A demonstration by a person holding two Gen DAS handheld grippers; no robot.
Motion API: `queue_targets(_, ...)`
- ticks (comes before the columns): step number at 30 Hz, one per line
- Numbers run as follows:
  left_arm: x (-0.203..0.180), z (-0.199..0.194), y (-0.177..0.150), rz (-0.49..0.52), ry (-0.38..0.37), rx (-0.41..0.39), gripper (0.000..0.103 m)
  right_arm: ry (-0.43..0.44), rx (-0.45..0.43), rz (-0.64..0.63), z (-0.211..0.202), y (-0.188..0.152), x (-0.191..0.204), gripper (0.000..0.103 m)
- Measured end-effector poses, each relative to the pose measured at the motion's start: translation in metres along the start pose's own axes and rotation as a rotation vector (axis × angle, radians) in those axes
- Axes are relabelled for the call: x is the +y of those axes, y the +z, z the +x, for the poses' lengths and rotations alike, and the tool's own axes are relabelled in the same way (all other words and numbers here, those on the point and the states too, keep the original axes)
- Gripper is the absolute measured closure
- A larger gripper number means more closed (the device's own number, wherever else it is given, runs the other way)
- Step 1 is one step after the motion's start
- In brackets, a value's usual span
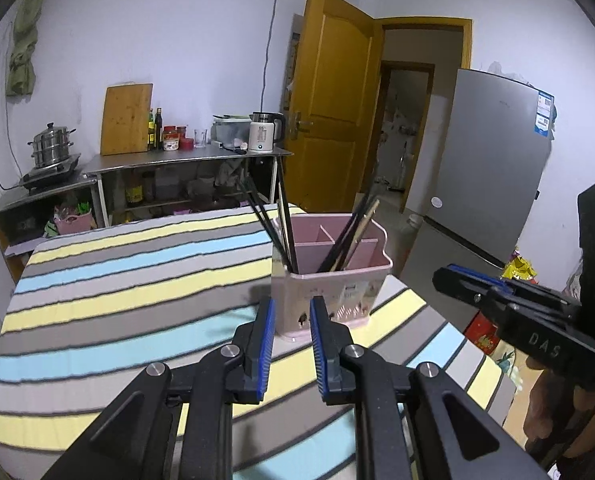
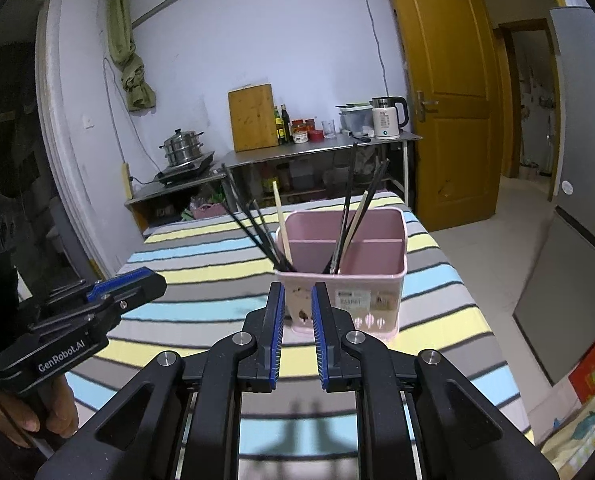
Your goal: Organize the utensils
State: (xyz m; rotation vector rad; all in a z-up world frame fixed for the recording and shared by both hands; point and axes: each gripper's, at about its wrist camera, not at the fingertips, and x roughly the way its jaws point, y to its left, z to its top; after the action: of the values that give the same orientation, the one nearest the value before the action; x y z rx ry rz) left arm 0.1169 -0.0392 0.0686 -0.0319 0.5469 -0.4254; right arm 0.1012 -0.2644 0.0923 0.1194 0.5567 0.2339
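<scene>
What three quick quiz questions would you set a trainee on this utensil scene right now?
1. True or false: the pink plastic utensil holder lies tipped over on the striped tablecloth.
2. Multiple choice: what is between the jaws of the left gripper? A) a black chopstick B) a pale wooden chopstick C) nothing
3. Short answer: what colour are the slim chopsticks leaning out over the holder's left rim in the right wrist view?

Key: 1 false, it stands upright. 2 C. 3 black.
</scene>
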Motion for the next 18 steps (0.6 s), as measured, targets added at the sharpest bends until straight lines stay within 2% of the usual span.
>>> queue_targets(11,-0.004,-0.029,-0.035,0.003,0.009,-0.043,0.086,-0.022,-0.002,-0.014,-0.015,-0.035,0.01,0.089)
queue_targets(18,-0.011,-0.037,-0.052,0.028,0.01,-0.041,0.086,-0.049,0.003,-0.015,-0.022,-0.056,0.011,0.089)
